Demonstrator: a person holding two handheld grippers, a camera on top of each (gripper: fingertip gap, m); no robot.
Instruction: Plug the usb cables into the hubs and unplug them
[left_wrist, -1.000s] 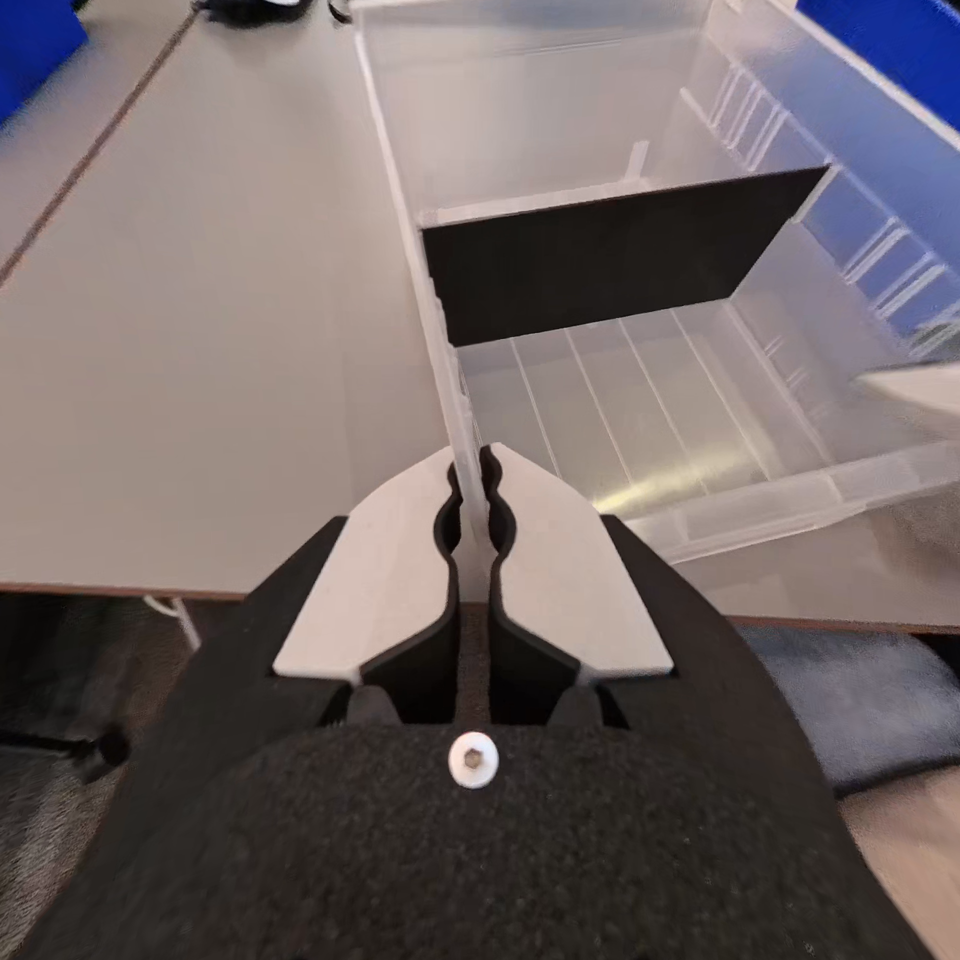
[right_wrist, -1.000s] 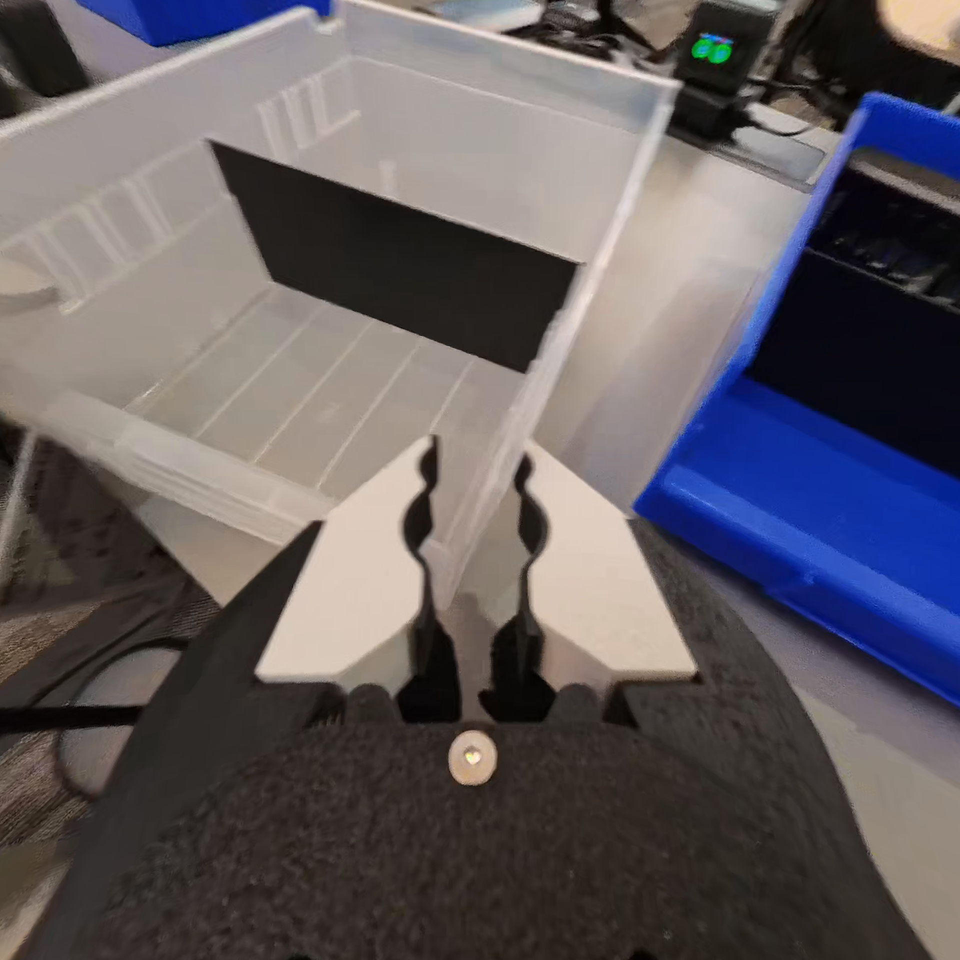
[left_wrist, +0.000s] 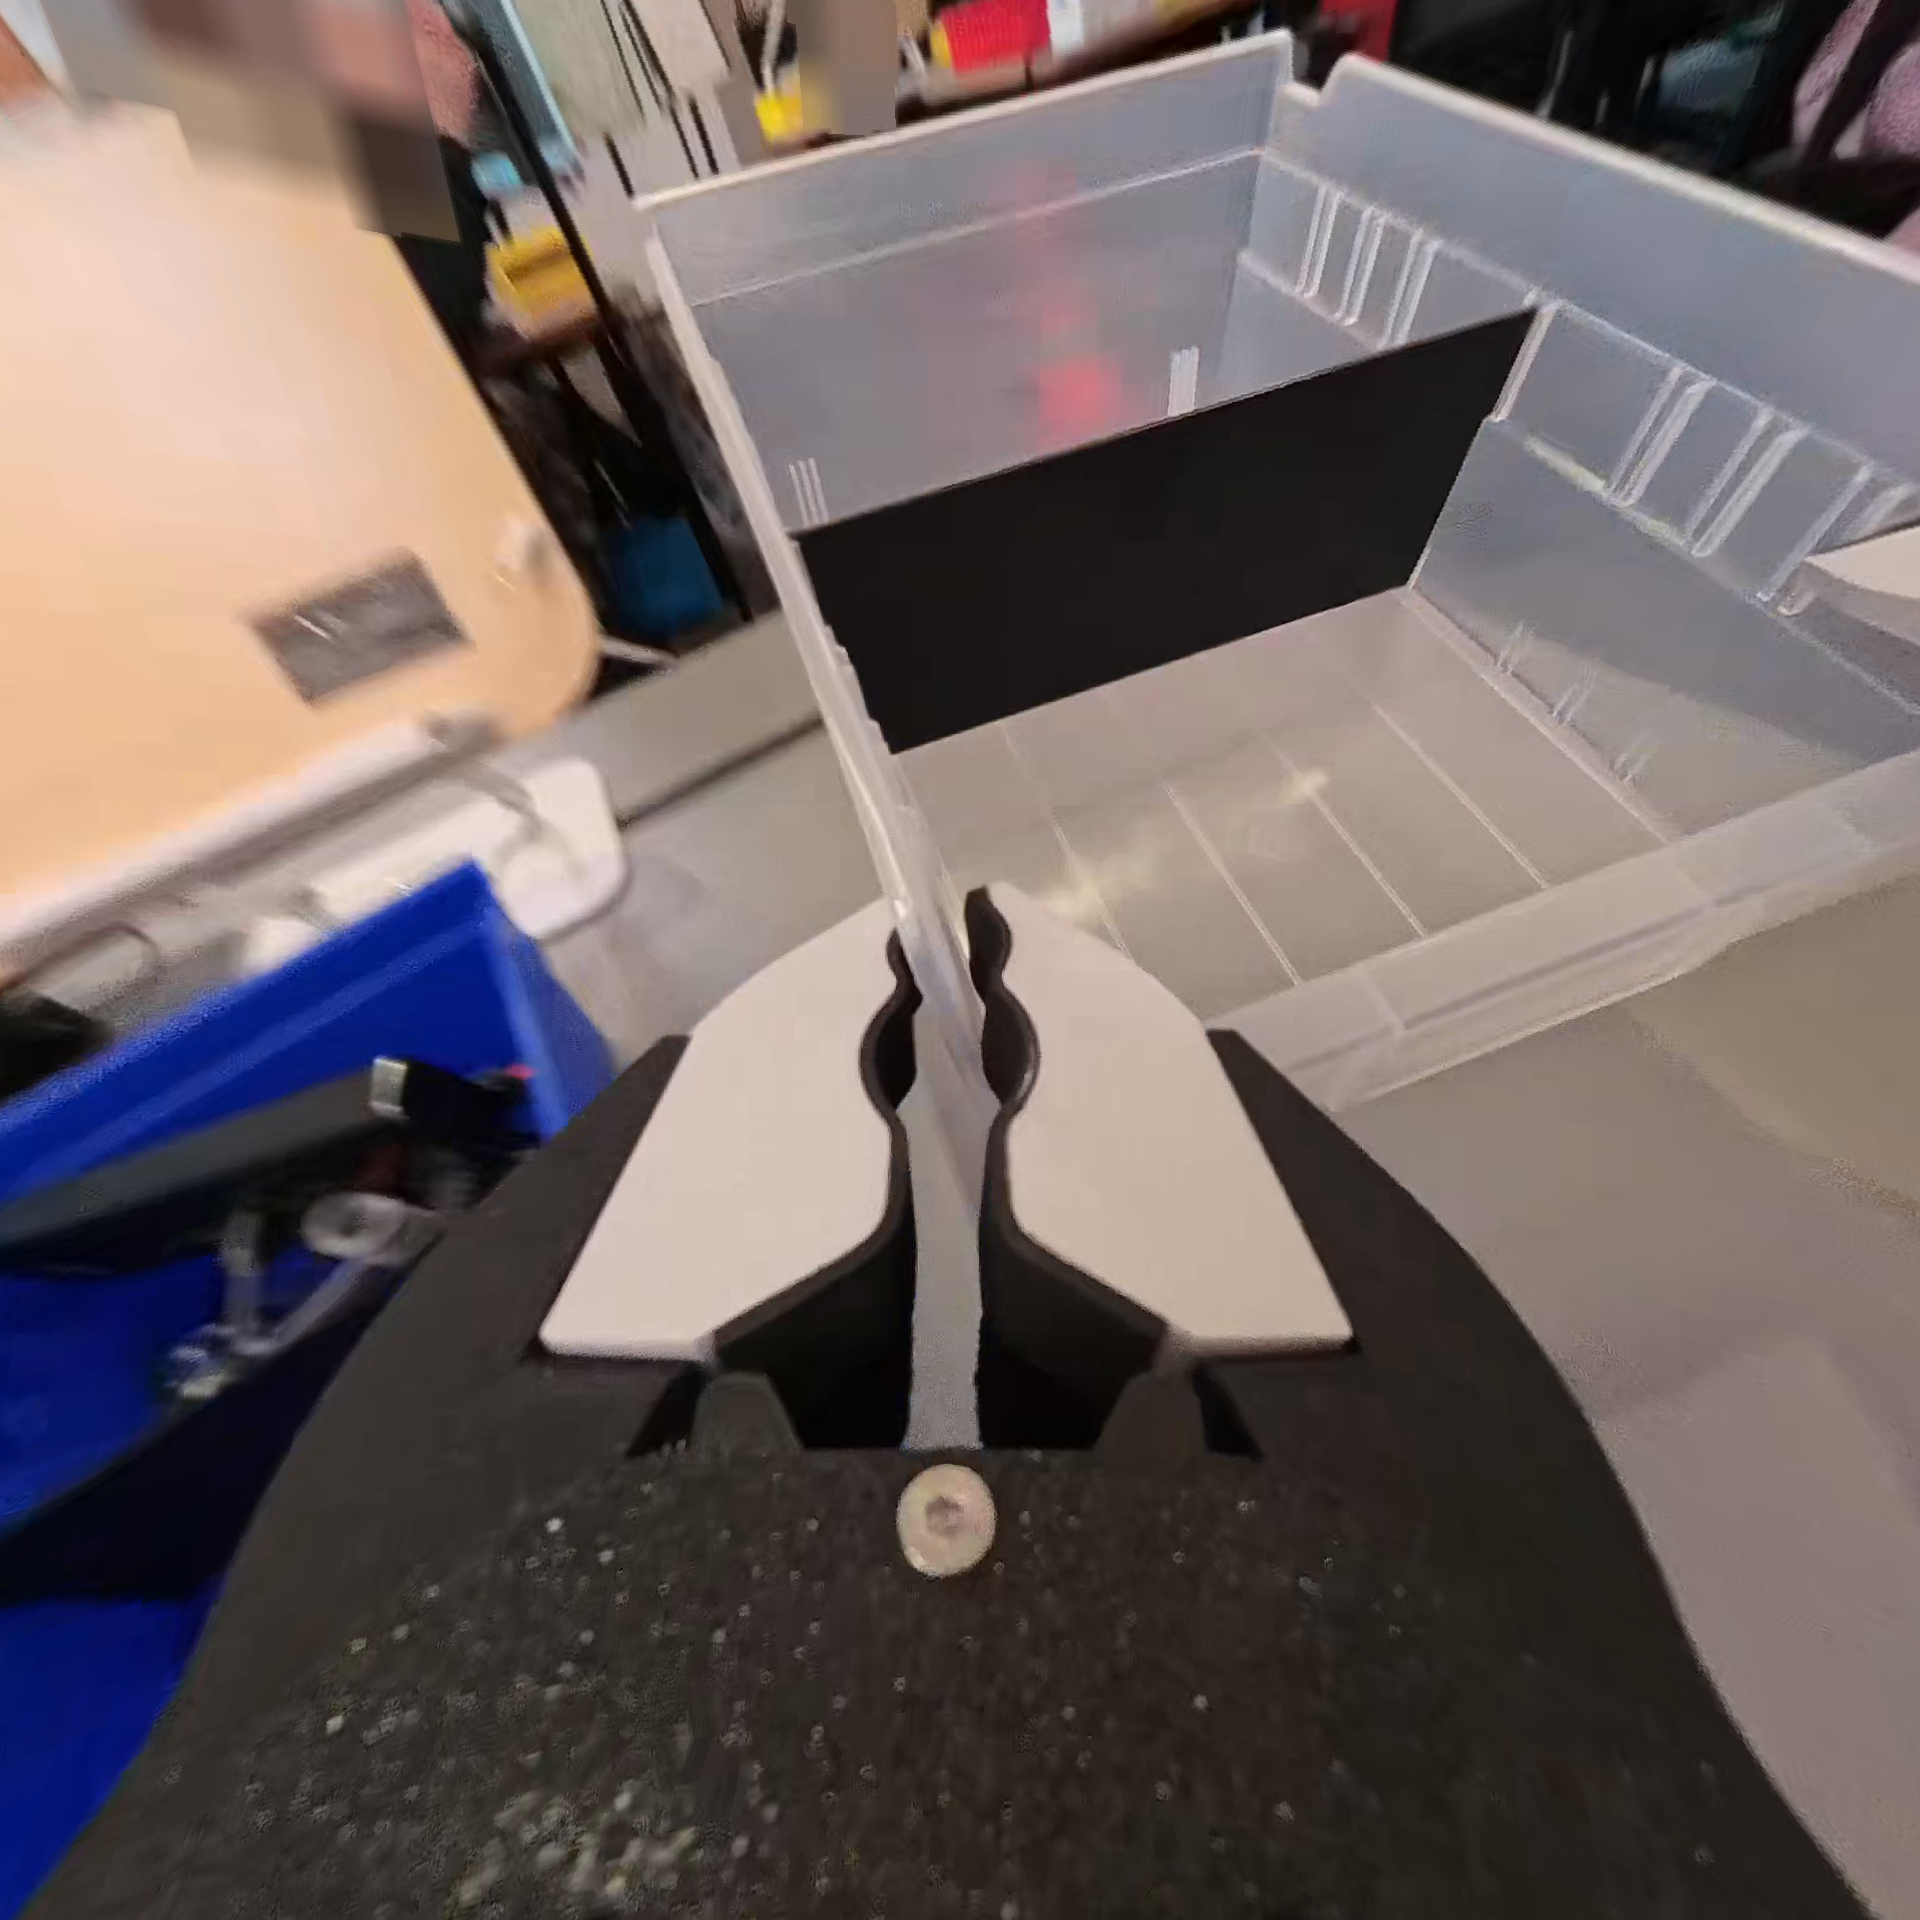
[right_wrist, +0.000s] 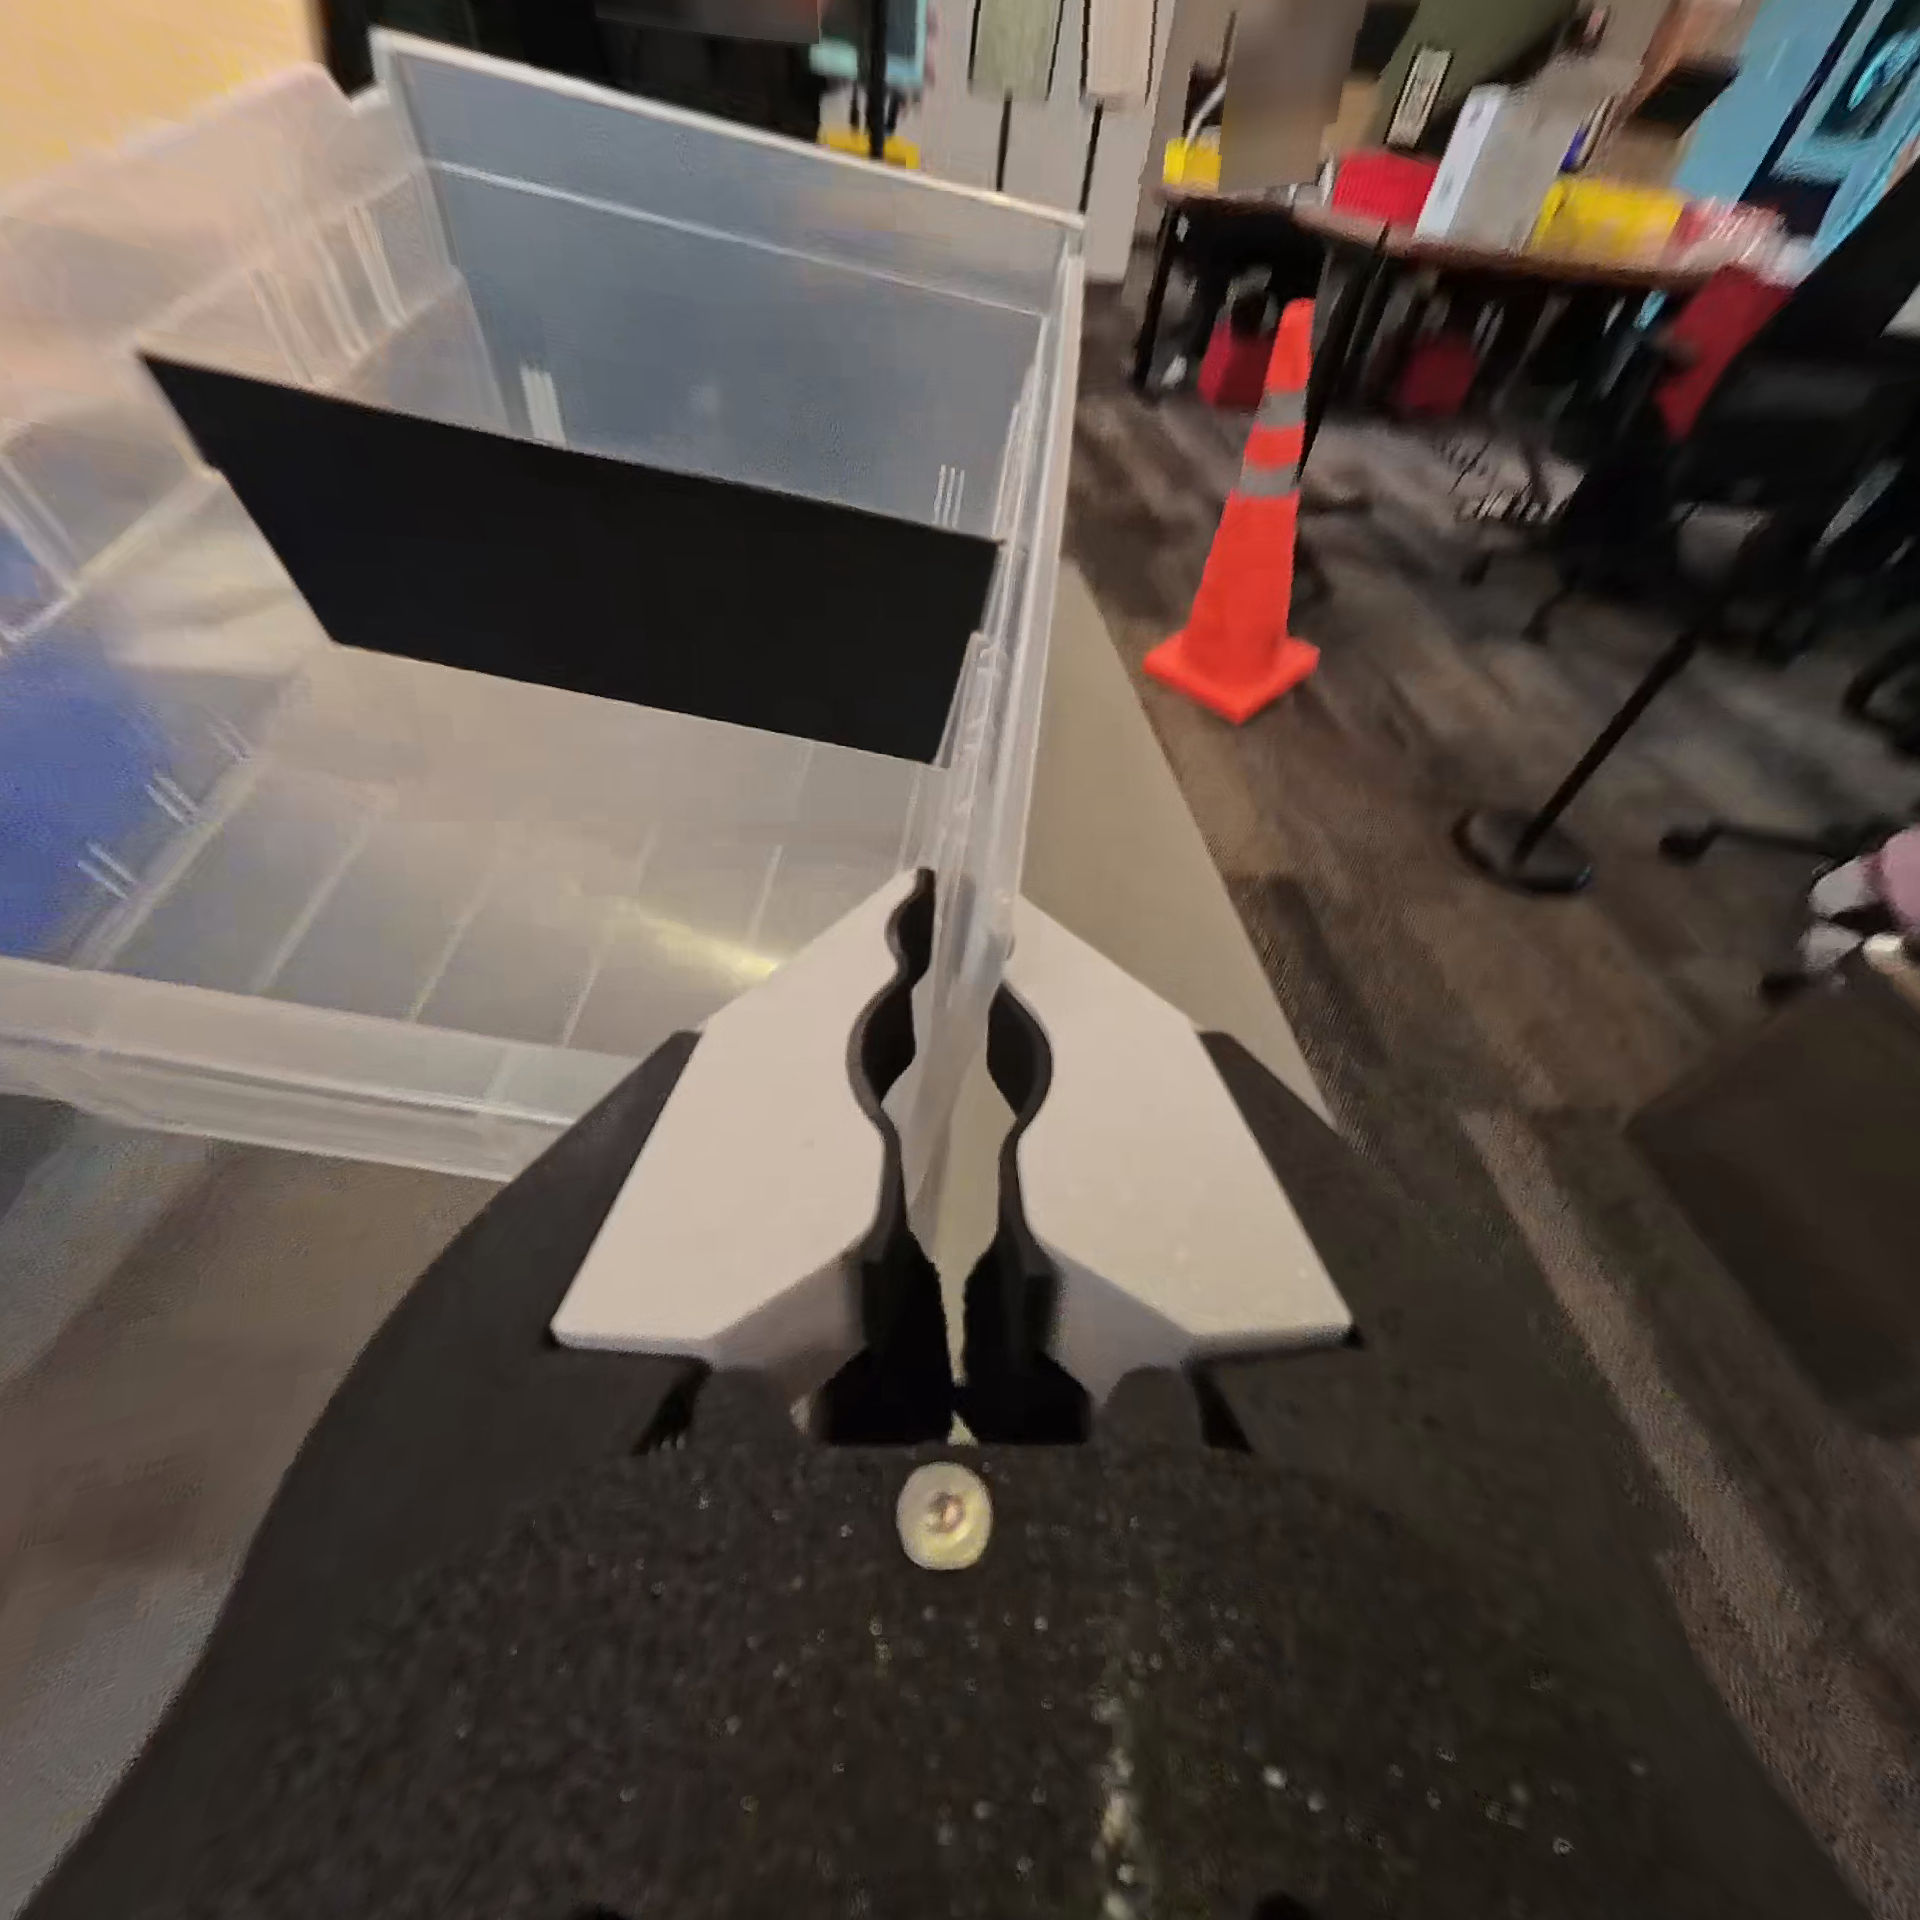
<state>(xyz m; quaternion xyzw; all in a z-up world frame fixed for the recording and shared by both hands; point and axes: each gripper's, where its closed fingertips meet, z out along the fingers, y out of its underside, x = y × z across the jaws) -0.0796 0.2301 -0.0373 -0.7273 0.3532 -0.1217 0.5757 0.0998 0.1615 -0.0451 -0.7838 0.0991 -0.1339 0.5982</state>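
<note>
The left gripper (left_wrist: 940, 920) clamps the left wall of a clear plastic bin (left_wrist: 1621, 883). A black divider (left_wrist: 1132, 561) crosses the bin. A blue bin (left_wrist: 312, 1018) sits at near left.

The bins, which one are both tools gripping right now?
The clear bin, with the black divider: each tool pinches one of its side walls. The blue bin sits untouched beside it.

Each wrist camera looks forward, very close, along one side wall of the same clear bin (left_wrist: 1351, 883) (right_wrist: 520, 914), sharing its black divider (left_wrist: 1122, 561) (right_wrist: 582, 582).
</note>
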